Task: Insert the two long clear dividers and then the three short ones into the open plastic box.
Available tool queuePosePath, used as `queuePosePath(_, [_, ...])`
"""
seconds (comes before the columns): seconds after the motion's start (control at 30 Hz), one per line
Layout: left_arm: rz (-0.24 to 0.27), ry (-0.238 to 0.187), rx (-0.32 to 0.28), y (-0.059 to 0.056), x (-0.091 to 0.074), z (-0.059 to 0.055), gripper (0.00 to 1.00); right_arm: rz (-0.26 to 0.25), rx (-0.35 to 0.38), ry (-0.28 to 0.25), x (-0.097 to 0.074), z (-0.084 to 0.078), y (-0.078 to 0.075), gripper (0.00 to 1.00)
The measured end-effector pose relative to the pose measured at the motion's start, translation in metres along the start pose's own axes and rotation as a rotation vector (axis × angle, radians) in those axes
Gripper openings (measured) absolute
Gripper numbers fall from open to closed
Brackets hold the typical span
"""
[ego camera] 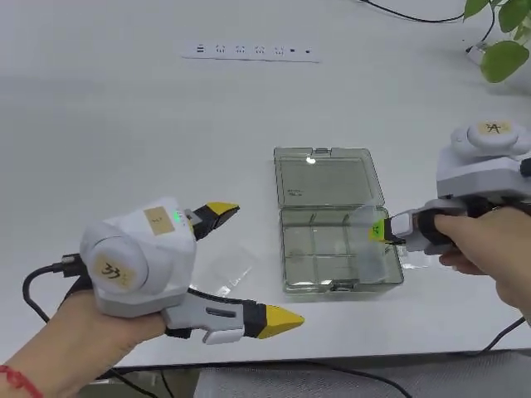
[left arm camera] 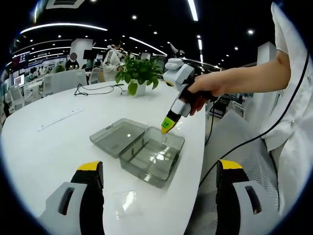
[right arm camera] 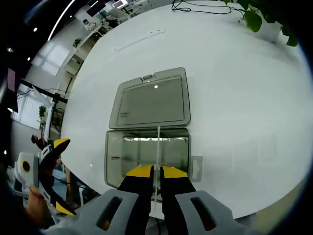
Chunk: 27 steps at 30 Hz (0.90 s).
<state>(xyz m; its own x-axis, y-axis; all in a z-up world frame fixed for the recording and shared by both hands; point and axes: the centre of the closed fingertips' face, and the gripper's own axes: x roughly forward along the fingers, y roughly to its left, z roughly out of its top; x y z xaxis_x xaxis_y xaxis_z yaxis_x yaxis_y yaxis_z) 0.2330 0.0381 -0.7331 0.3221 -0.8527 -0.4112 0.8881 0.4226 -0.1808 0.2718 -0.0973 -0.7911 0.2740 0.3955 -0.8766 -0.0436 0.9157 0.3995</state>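
Your right gripper (ego camera: pixel 378 231) has its jaws pressed together on a clear divider (ego camera: pixel 369 253). In the right gripper view the divider runs edge-on as a thin line straight out from between the yellow tips. You hold it over the right part of the box (ego camera: pixel 332 286), with its lower edge down inside the base. I cannot tell whether it is seated in a slot.

The box sits open on the white table (ego camera: pixel 124 124), right of centre in the head view. Its lid (ego camera: pixel 328 174) lies flat on the far side, joined to the base along the hinge edge. Small upright ribs show along the base's far wall. Whether another divider already stands inside is too faint to tell.

Your left gripper (ego camera: pixel 254 264) hovers low at the near left, its jaws spread wide and holding nothing. It is well apart from the box. Loose clear pieces (left arm camera: pixel 126 203) lie flat on the table between that gripper and the box, just left of the base.

A power strip (ego camera: pixel 249 51) lies at the far side of the table, and a leafy plant (ego camera: pixel 502 50) stands at the far right corner.
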Motion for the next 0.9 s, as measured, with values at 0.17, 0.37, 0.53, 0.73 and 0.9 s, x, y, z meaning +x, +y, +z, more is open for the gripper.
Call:
queuePosePath(0.17, [-0.001,0.0,-0.007,0.002,0.0,-0.001,0.97,0.0,0.009,-0.003,0.002,0.002,-0.002,0.06])
queuePosePath(0.37, [-0.004,0.001,-0.012,0.002,0.002,-0.002,0.97,-0.01,-0.019,0.008,0.001,0.002,0.002,0.06])
queuePosePath(0.53, [-0.006,-0.003,-0.013,0.001,0.002,-0.001,0.97,-0.014,-0.053,0.014,0.003,0.002,0.002,0.07])
queuePosePath(0.73, [-0.005,0.001,-0.015,0.001,0.002,-0.002,0.97,-0.009,-0.107,0.017,0.008,0.002,0.006,0.08])
queuePosePath(0.9, [-0.002,0.003,-0.014,0.002,0.001,-0.003,0.97,-0.007,-0.153,0.025,0.019,-0.002,0.007,0.09])
